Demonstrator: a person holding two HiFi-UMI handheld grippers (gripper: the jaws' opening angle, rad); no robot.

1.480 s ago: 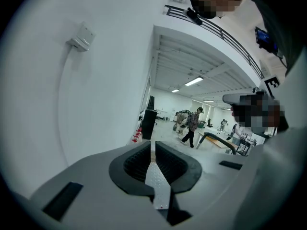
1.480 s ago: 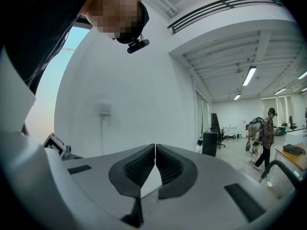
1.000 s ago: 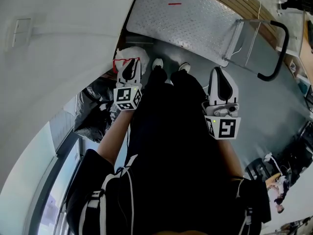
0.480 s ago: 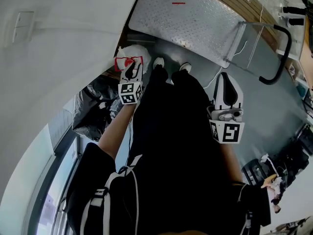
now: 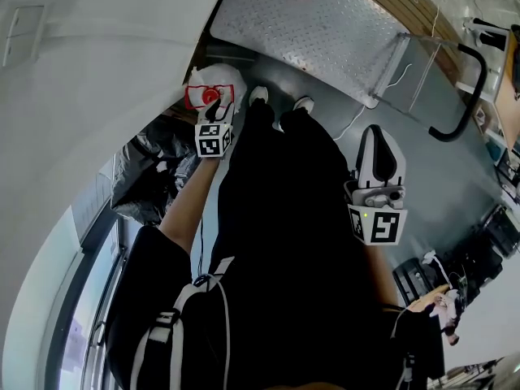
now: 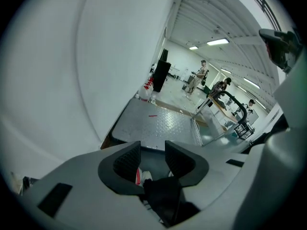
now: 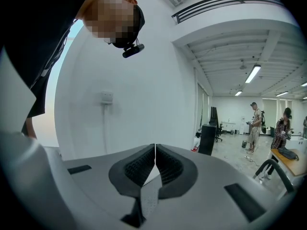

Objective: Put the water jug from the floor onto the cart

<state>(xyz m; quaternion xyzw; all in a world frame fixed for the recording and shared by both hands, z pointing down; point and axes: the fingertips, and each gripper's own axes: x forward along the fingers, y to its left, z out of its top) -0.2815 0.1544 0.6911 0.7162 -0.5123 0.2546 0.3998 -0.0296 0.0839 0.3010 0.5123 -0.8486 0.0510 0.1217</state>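
1. Claw on the left (image 6: 152, 152): jaws wide, they have just been opening. We see only a red-and-white sliver and a dark trouser leg low in the gap, and the pads press on nothing.
2. In the head view we see it tipped down over the water jug (image 5: 226, 78), at its red cap (image 5: 210, 97). We cannot tell whether it touches.
3. The jug is white and stands on the floor (image 5: 422, 177) against the curved wall (image 5: 97, 71), just beside our left shoe (image 5: 258, 96) and near the cart's nearest corner.
4. Right claw (image 7: 155, 150): jaws together, nothing between them. It is held out at our side, well apart from the jug.
5. Cart (image 5: 325, 31): checker-plate deck, with a black handle (image 5: 467, 88) at the far right.
6. Black bags (image 5: 150, 173) lie by the wall, beside the jug.
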